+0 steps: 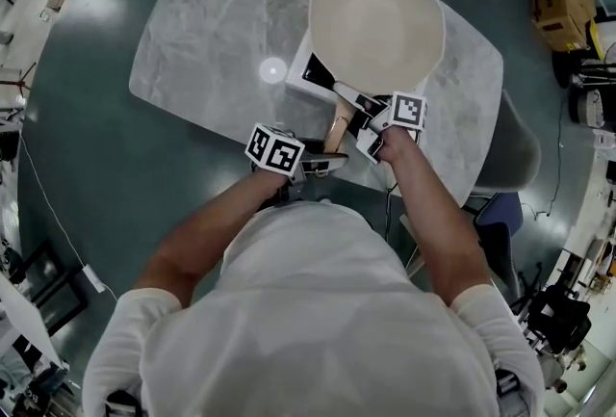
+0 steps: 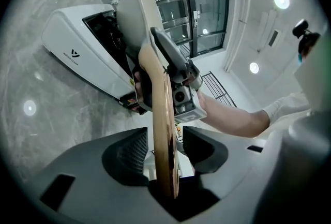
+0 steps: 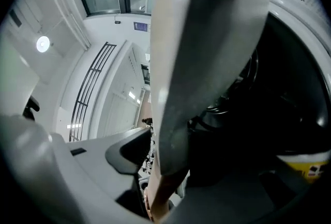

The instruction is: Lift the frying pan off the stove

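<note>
Pan (image 1: 375, 20) sat on stove (image 1: 304, 70), not yet lifted. Left gripper (image 2: 164, 140) straddled the wooden handle (image 2: 161, 114) near its end, fingers spread, slim gaps on both sides. Right gripper (image 1: 354, 110) straddled it nearer the pan, fingers also spread, visible pad clear. Two holds probably meant to share weight and check tilt.
</note>
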